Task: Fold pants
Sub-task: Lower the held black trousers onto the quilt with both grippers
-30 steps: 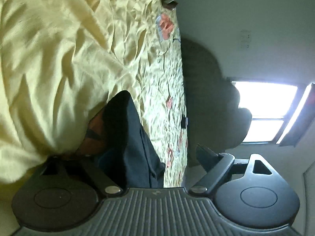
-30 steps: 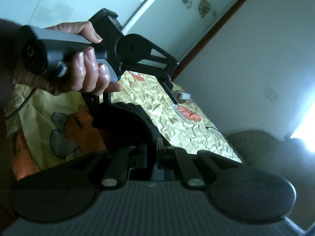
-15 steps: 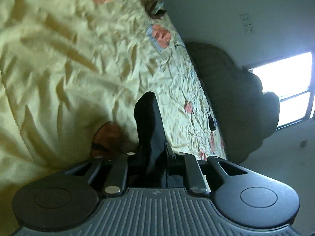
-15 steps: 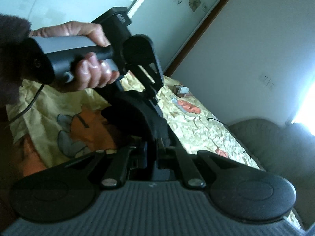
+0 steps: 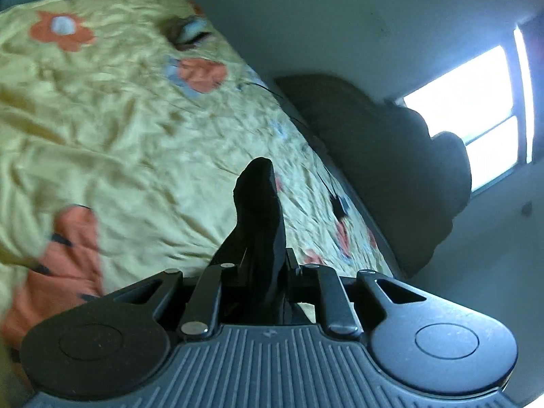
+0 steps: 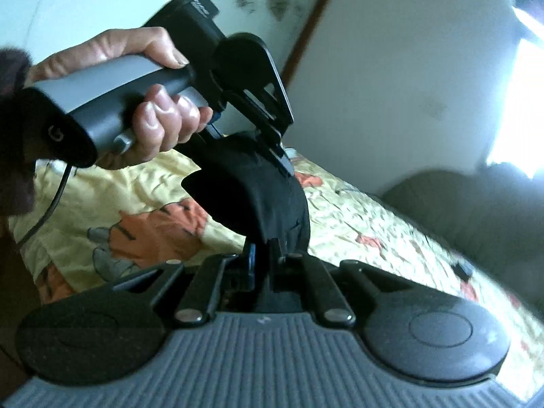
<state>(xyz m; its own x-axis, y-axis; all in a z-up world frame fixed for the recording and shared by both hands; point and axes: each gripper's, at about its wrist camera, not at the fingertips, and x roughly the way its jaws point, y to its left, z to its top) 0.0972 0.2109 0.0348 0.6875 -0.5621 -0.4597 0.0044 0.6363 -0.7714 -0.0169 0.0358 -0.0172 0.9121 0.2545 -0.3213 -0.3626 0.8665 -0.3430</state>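
Observation:
The black pants (image 5: 260,224) are held up in the air over the bed. My left gripper (image 5: 263,265) is shut on a fold of them, which sticks up between its fingers. In the right wrist view my right gripper (image 6: 261,255) is shut on another part of the pants (image 6: 258,193). The cloth arches from it up to the left gripper (image 6: 275,156), held in a hand just ahead and above. Most of the pants is hidden below both grippers.
A yellow bedspread (image 5: 112,129) with orange flowers covers the bed (image 6: 370,217) below. A dark sofa (image 5: 384,156) stands along the bed's far side under a bright window (image 5: 476,102). A small object (image 5: 190,34) lies near the bed's far end.
My left gripper has shut on the pants; it was open a second ago. Both grippers have risen and tilted, lifting the cloth off the bed.

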